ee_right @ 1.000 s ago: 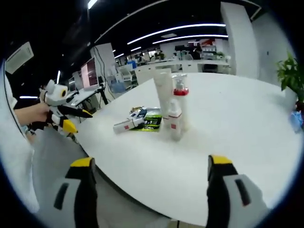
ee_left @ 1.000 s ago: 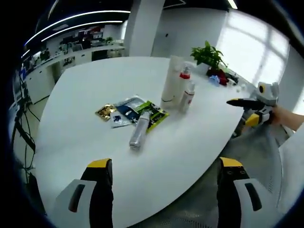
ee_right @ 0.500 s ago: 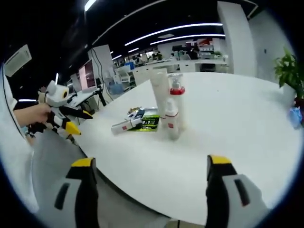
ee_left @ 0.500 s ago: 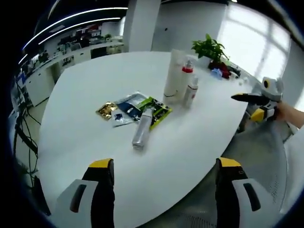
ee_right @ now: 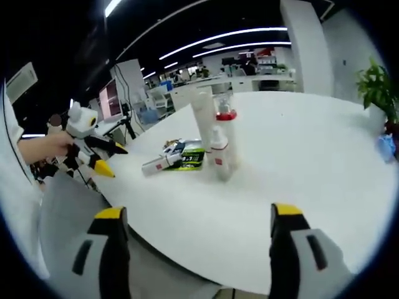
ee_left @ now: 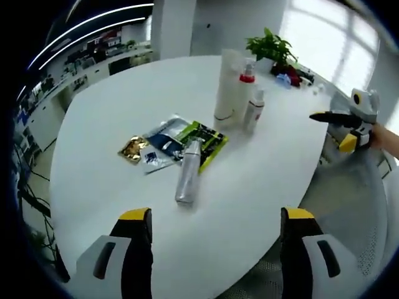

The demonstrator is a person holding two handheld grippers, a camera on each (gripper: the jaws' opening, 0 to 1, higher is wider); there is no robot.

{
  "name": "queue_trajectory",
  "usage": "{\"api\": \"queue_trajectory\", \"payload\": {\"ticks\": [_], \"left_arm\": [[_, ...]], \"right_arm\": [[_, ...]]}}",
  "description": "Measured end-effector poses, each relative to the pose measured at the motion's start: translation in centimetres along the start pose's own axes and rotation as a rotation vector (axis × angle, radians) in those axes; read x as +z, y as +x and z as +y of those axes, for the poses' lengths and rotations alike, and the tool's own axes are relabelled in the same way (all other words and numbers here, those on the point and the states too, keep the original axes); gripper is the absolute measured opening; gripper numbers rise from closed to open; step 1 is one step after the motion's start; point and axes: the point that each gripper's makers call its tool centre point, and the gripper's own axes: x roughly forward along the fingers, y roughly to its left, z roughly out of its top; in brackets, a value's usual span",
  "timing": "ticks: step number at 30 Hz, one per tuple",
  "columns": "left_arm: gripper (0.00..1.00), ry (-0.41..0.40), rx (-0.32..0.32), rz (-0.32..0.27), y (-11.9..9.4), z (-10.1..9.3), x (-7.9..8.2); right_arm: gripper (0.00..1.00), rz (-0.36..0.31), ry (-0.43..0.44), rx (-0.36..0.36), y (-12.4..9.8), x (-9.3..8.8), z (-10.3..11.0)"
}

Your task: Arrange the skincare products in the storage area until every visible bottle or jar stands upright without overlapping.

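A silver tube point(ee_left: 187, 174) lies flat on the white table point(ee_left: 112, 106), partly over a green sachet point(ee_left: 211, 142); the right gripper view shows the same lying tube point(ee_right: 161, 164). Behind it three products stand upright close together: a tall white tube point(ee_left: 227, 87), a pump bottle with a red collar point(ee_left: 247, 84) and a small white bottle point(ee_left: 253, 113). My left gripper point(ee_left: 216, 215) is open above the table's near edge, short of the tube. My right gripper point(ee_right: 196, 213) is open off the table's edge, facing the upright group point(ee_right: 218, 140).
Gold point(ee_left: 133, 148) and blue-white sachets point(ee_left: 163, 140) lie left of the tube. A potted plant point(ee_left: 269, 47) and small red and blue items stand at the far edge. The other gripper point(ee_left: 344, 128), held by a hand, hangs beyond the table's right side.
The left gripper's view has shifted forward and over the table, so the lying tube sits nearer and more central. The right gripper's view has barely moved. The products stay put.
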Motion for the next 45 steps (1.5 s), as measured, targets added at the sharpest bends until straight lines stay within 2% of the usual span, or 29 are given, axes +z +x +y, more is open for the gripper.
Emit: {"api": "queue_trajectory", "payload": {"ticks": [16, 35, 45], "left_arm": [[0.75, 0.068, 0.003, 0.090, 3.1, 1.6, 1.2], [0.52, 0.140, 0.006, 0.236, 7.0, 2.7, 2.2], [0.45, 0.147, -0.007, 0.289, 8.2, 2.9, 2.2]], "right_arm": [[0.95, 0.012, 0.037, -0.022, 0.5, -0.6, -1.1], [0.95, 0.023, 0.082, -0.054, 0.8, -1.4, -2.2], [0.95, 0.027, 0.092, -0.057, 1.0, -1.6, -2.4]]}}
